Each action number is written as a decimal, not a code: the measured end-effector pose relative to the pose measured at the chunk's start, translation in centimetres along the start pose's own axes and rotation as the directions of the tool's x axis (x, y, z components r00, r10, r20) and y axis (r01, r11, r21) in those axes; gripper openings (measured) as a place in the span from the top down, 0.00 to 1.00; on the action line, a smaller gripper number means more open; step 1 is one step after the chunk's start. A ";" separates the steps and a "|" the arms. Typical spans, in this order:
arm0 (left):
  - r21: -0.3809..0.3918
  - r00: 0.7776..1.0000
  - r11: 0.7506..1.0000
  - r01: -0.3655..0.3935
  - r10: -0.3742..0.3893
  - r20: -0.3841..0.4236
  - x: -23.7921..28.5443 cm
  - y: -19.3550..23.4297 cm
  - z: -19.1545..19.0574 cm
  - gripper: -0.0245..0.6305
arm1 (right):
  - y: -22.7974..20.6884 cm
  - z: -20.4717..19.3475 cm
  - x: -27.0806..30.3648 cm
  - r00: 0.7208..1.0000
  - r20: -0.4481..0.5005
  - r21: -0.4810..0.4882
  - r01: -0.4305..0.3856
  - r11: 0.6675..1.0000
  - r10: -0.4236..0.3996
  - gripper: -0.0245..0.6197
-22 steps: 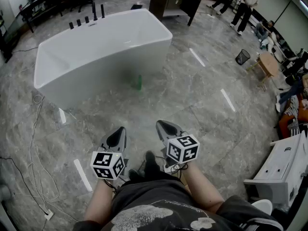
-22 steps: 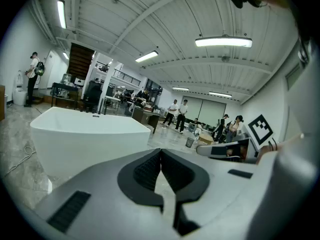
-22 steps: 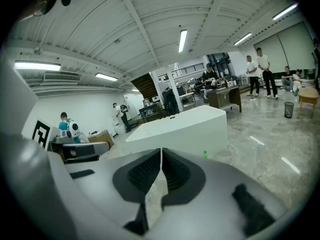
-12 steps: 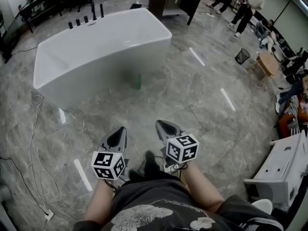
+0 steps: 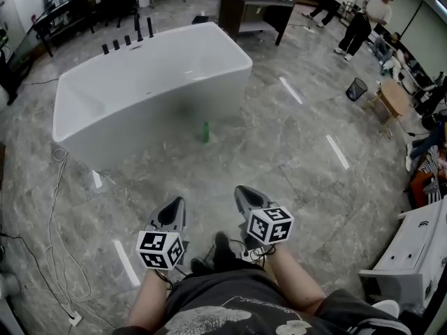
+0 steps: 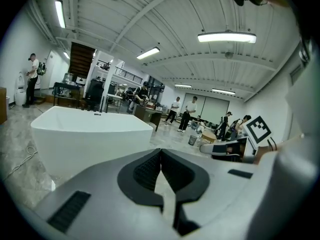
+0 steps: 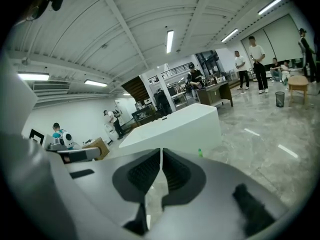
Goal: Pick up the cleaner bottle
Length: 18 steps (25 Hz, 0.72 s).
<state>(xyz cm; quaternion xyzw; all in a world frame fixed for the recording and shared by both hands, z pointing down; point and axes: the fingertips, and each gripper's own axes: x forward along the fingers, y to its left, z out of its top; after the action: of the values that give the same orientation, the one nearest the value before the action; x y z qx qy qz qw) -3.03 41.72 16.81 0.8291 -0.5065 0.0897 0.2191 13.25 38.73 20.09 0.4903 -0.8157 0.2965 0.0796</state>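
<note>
A small green cleaner bottle (image 5: pixel 205 132) stands upright on the marble floor just in front of the white bathtub (image 5: pixel 105 110). In the right gripper view the bottle (image 7: pixel 200 152) shows as a green speck beside the tub. Both grippers are held low near the person's waist, well short of the bottle. The left gripper (image 5: pixel 174 204) is shut with nothing between its jaws. The right gripper (image 5: pixel 242 192) is shut and empty too. The left gripper view shows the tub (image 6: pixel 90 134), but the bottle is hidden there.
A white cable (image 5: pixel 52 208) snakes over the floor at the left. A dark desk (image 5: pixel 251 9) stands behind the tub, and people (image 5: pixel 370 19) stand at the far right. A bin (image 5: pixel 356 88), a small wooden table (image 5: pixel 392 100) and a white cabinet (image 5: pixel 412 257) line the right side.
The head view has shifted: tub and bottle now sit slightly lower and to the right in the picture, and both grippers sit lower. The jaws stay shut.
</note>
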 end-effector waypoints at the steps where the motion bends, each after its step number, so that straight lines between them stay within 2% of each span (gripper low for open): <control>1: 0.005 1.000 1.000 -0.001 0.001 0.000 0.5 -0.1 0.2 0.94 | -0.8 0.1 0.2 1.000 -0.001 0.009 0.006 1.000 -0.006 0.91; 6: 0.020 1.000 1.000 -0.014 0.014 -0.004 3.4 -0.6 1.1 0.94 | -3.7 1.3 1.6 1.000 -0.013 0.022 -0.003 1.000 0.003 0.91; 11: 0.004 0.997 0.997 -0.072 0.072 -0.034 6.1 -0.5 1.7 0.94 | -6.1 3.3 3.1 0.999 -0.029 0.012 -0.034 0.999 0.035 0.91; 18: 0.010 0.995 0.995 -0.100 0.100 0.001 8.7 -0.7 3.9 0.94 | -9.0 4.9 4.6 0.997 -0.041 0.018 -0.058 0.998 0.059 0.91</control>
<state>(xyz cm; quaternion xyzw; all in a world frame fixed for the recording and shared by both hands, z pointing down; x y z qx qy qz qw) 1.35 33.26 16.39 0.8040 -0.5468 0.1029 0.2099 19.30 29.44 21.68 0.4605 -0.8254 0.3158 0.0836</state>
